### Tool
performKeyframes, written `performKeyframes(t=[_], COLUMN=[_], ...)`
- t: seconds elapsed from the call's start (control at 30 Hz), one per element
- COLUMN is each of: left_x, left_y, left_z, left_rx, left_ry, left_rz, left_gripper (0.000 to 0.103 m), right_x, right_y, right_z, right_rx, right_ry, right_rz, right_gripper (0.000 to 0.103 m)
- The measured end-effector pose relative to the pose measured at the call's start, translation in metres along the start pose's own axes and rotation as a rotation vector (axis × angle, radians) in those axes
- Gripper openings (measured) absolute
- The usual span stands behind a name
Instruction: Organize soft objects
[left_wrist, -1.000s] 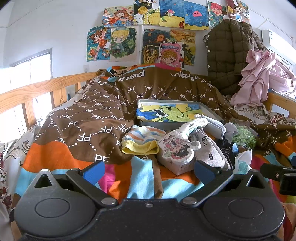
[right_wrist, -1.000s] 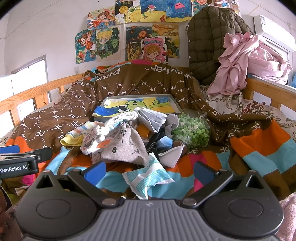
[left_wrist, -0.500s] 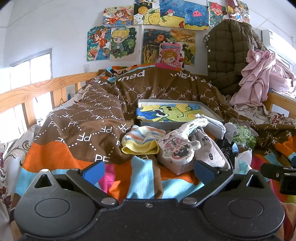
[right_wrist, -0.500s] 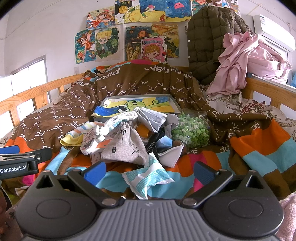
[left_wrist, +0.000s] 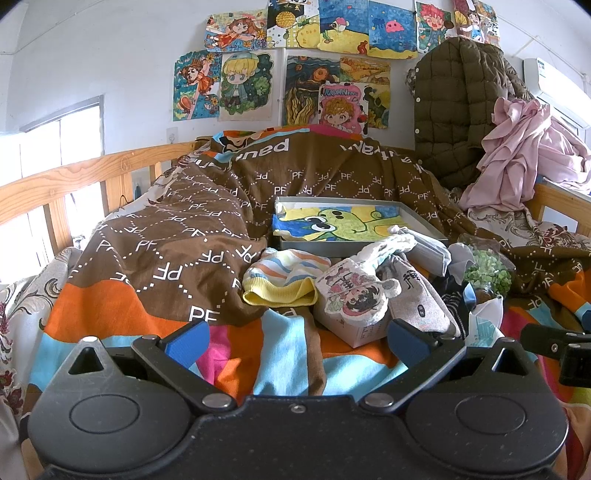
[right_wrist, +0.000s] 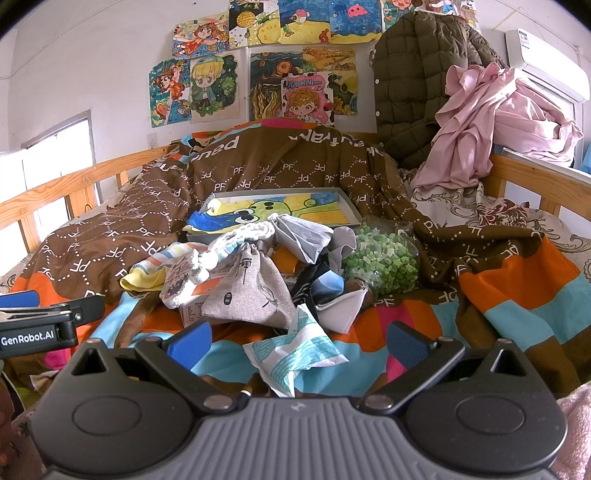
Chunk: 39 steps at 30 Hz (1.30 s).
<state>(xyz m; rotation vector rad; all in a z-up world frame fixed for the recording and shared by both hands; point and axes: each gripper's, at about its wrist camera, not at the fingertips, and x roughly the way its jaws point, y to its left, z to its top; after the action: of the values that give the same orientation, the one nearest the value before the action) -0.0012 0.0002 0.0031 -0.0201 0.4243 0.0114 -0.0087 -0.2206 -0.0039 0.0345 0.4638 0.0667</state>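
Observation:
A heap of soft things lies on the bed in front of a grey tray (left_wrist: 424, 221) (right_wrist: 349, 206) lined with a frog drawing. It holds a striped yellow-cuffed sock (left_wrist: 284, 277) (right_wrist: 155, 269), a cartoon-print pouch (left_wrist: 351, 295) on a white box, a grey drawstring bag (right_wrist: 251, 291) (left_wrist: 417, 299), a grey face mask (right_wrist: 303, 236), a bag of green bits (right_wrist: 380, 258) and a teal-white packet (right_wrist: 295, 354). My left gripper (left_wrist: 297, 338) is open and empty, short of the sock. My right gripper (right_wrist: 297, 341) is open and empty, over the packet.
A brown and orange quilt (left_wrist: 166, 258) covers the bed. Wooden rails (left_wrist: 74, 177) run along the left and right (right_wrist: 535, 173). A dark green jacket (right_wrist: 424, 85) and pink clothes (right_wrist: 498, 118) hang at the back right. Drawings cover the wall.

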Motion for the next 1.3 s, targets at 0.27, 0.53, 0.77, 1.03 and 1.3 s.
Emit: performKeyframes(t=[0.27,0.53,0.77,1.03,1.3], left_x=[0.004,0.005,0.006,0.02,0.046], left_y=[0.002,0.003,0.003,0.009,0.017], left_z=[-0.004,-0.005,-0.006,-0.007,0.008], left_rx=[-0.005,-0.004,-0.004,-0.019,-0.012], left_ry=[0.006,0.008,0.012,0.093,0.128], left_rz=[0.003,0.003,0.003,-0.018,-0.095], left_gripper=[0.102,0.102,0.102,0.102,0.102], right_x=[0.0,0.0,0.0,0.016,0.062], right_y=[-0.001,-0.002,-0.003,-0.003,-0.019], right_z=[0.0,0.002,0.0,0.011,0.018], right_rx=[0.001,0.003,0.006,-0.038,-0.014], right_ry=[0.001,0.001,0.009,0.05,0.198], right_rz=[0.0,0.0,0.002,0.017,0.065], right_gripper=[0.103,0.103,0.103,0.103,0.103])
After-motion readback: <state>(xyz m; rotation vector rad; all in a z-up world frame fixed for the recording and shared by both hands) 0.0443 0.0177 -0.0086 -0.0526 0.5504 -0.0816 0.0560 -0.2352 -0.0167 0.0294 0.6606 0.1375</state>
